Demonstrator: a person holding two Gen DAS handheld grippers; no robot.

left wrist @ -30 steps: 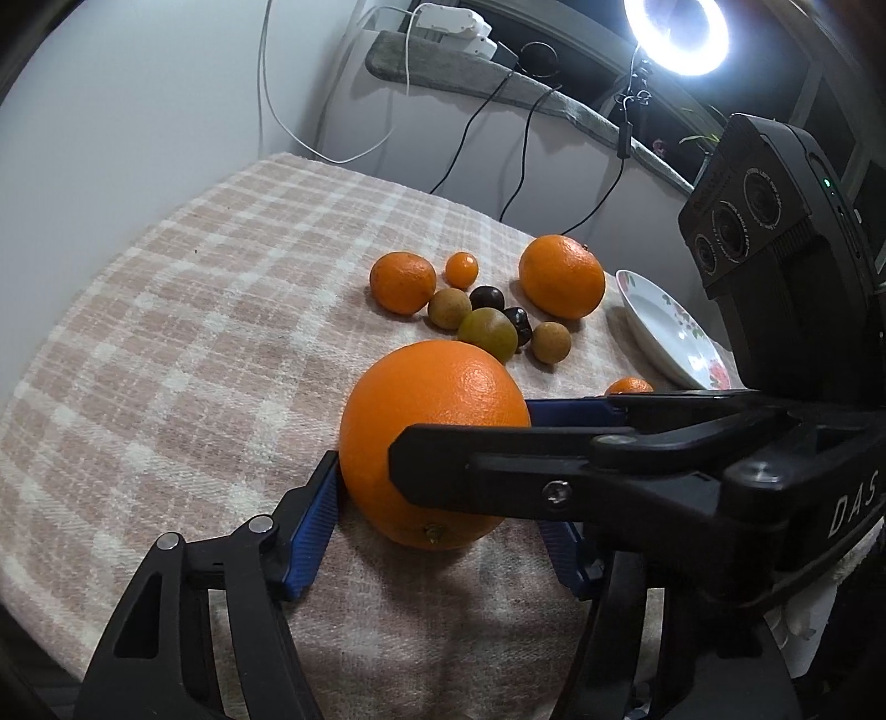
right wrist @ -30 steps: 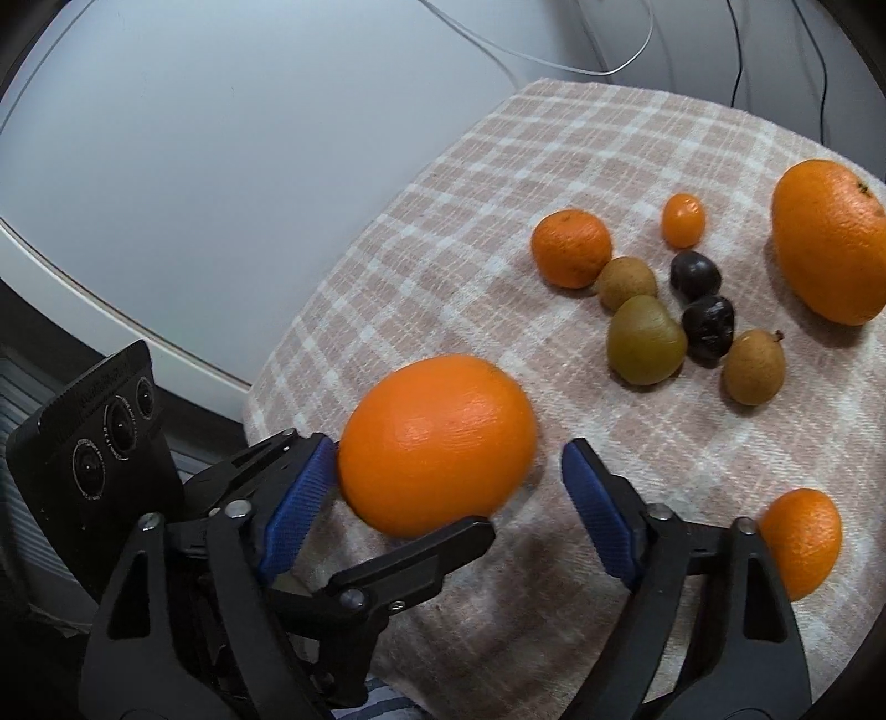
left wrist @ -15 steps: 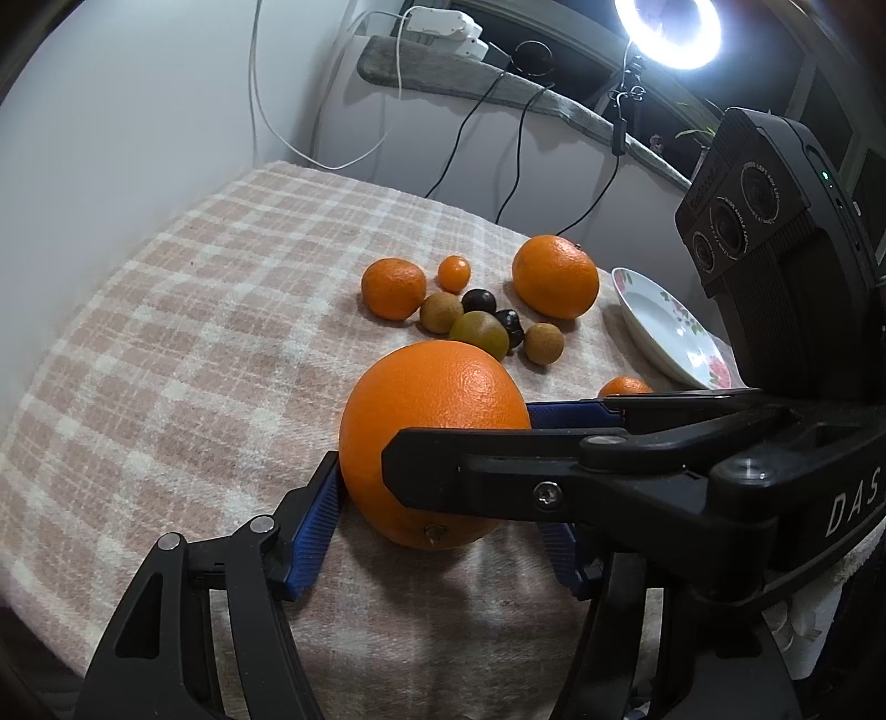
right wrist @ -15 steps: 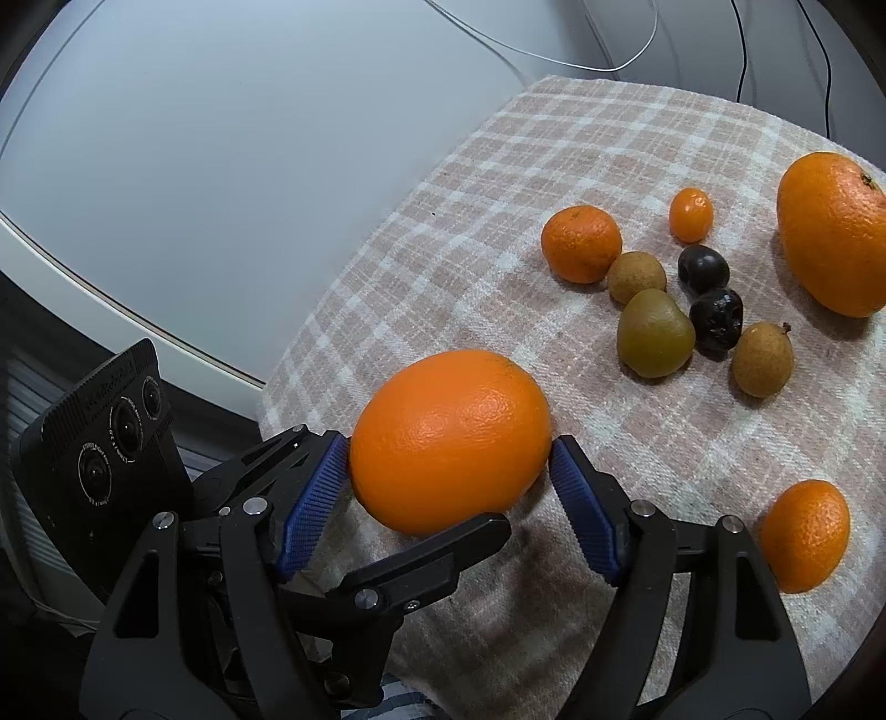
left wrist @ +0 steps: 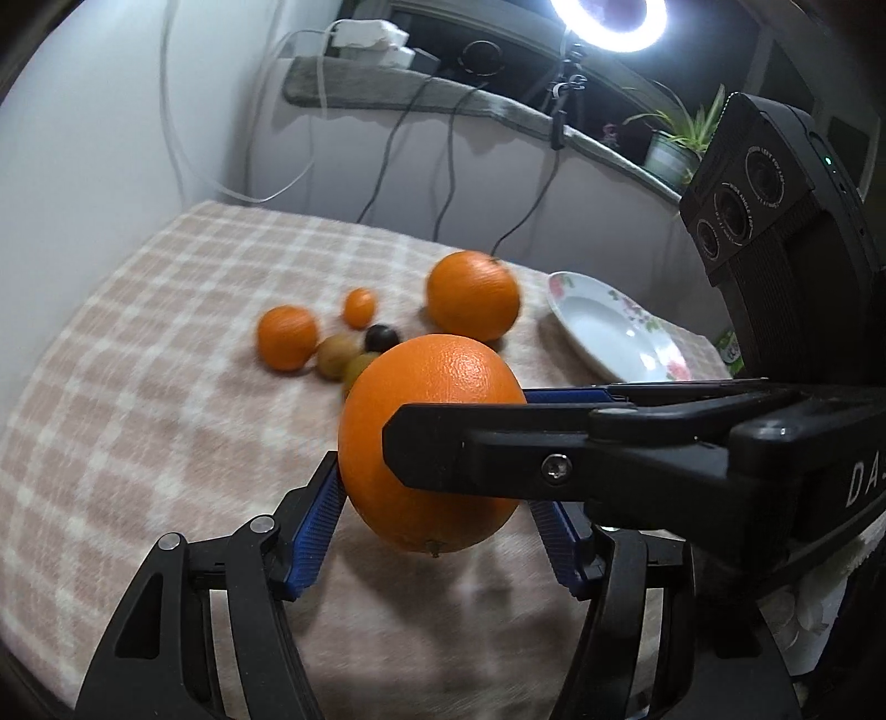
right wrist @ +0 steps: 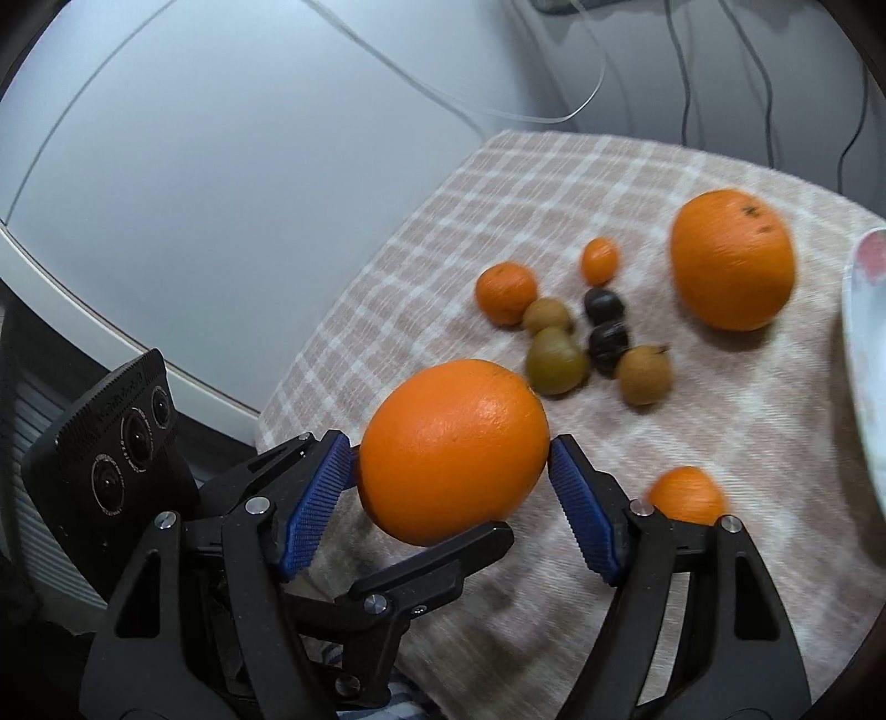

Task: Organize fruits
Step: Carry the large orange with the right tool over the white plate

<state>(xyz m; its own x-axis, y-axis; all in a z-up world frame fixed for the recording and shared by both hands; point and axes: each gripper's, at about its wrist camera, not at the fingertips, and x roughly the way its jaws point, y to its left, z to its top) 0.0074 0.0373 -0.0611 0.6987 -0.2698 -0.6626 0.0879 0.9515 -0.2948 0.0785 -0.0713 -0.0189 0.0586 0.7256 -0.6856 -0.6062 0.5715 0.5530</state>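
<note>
Left gripper [left wrist: 437,531]: we see its blue pads on the two sides of the big orange [left wrist: 429,443], the near-left pad touching the peel; the far pad is half hidden by the other tool's black finger, so we read this as a grip on the orange.
Right gripper [right wrist: 451,479]: our jaws have just been closing, and in the right wrist view both blue pads now press on the ends of the same big orange [right wrist: 454,448]; it is clamped from both tools at once.
Big orange: held clear of the checked cloth [left wrist: 138,387] that covers the counter, with a soft shadow on the cloth beneath it.
Small fruits: just beyond the big orange lie a green-brown fruit [right wrist: 555,361], two brown ones [right wrist: 547,315] [right wrist: 644,374] and two dark ones [right wrist: 603,304] [right wrist: 608,342], bunched and touching one another.
Mandarins: one [right wrist: 506,292] sits at the far-left edge of that bunch, a tiny one [right wrist: 599,259] behind the bunch, and another [right wrist: 686,495] close to the big orange on its right, partly behind our right jaw.
Second orange [right wrist: 732,259]: beyond the big orange and to its right, apart from the bunch, blurred.
Plate [left wrist: 609,327]: white with flower prints, empty, to the right of the second orange and past the big orange.
Ring light [left wrist: 601,22]: lit, high behind the big orange, above a ledge with cables.
</note>
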